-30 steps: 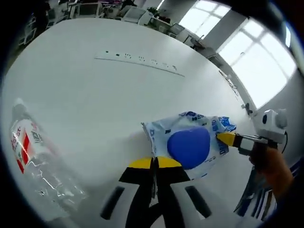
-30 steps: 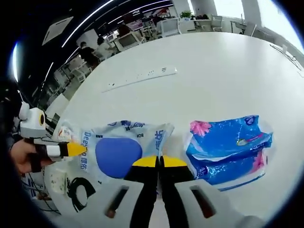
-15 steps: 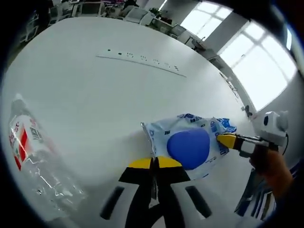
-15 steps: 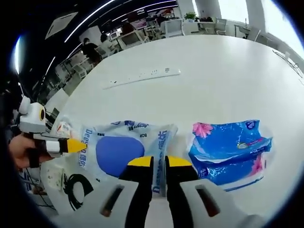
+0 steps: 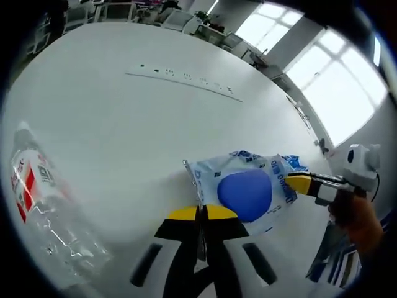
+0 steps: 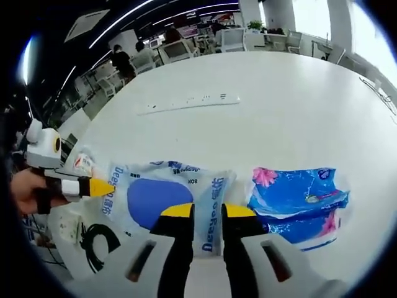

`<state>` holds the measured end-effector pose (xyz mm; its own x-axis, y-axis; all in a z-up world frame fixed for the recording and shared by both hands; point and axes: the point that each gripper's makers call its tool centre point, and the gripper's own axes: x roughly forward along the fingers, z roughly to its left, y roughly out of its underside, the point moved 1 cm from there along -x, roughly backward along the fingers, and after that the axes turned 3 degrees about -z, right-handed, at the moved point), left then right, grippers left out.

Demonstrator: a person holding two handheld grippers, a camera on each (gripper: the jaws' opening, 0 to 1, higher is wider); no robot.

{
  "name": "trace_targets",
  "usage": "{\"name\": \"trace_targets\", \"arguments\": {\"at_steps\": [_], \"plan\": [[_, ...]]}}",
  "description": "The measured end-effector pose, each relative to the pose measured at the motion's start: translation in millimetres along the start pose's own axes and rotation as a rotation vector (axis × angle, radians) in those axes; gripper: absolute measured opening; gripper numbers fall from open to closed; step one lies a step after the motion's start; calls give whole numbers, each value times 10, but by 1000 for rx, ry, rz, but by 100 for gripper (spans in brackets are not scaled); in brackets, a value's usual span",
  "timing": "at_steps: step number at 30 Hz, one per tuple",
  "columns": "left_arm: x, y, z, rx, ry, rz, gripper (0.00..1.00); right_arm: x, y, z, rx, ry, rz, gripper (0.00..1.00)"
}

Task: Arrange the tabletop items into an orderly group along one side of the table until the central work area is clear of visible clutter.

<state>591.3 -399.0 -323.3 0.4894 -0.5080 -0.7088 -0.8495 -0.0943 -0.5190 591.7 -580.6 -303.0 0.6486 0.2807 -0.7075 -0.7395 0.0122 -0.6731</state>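
Observation:
A white-and-blue wipes pack point(image 5: 245, 189) with a blue oval lid lies on the white table point(image 5: 124, 130). My left gripper point(image 5: 201, 213) is shut on its near edge, and it appears at the pack's left end point(image 6: 93, 186) in the right gripper view. My right gripper point(image 6: 208, 211) stands open, with the pack's point(image 6: 158, 197) edge lying in the gap between its yellow tips. That gripper point(image 5: 299, 183) reaches the pack's far end in the left gripper view. A blue tissue pack point(image 6: 301, 198) with a pink flower lies just right of the wipes.
A clear water bottle point(image 5: 40, 211) with a red label lies at the left. A white power strip point(image 5: 183, 77) runs across the far table. A clear bag with a black cable point(image 6: 93, 239) sits near the table edge. Office chairs and desks stand beyond.
My right gripper's jaws have parted from shut to open, letting go of the wipes pack's edge. The left gripper has kept its hold and hardly moved.

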Motion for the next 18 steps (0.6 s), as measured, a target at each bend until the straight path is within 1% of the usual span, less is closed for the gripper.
{"name": "trace_targets", "arguments": {"at_steps": [8, 12, 18], "plan": [[-6, 1, -10, 3, 1, -3, 0, -18, -45, 23, -23, -2, -9, 17], [-11, 12, -16, 44, -2, -1, 0, -38, -61, 38, -27, -7, -13, 17], [-16, 16, -6, 54, -1, 1, 1, -60, -63, 69, -31, -15, -19, 17]]}}
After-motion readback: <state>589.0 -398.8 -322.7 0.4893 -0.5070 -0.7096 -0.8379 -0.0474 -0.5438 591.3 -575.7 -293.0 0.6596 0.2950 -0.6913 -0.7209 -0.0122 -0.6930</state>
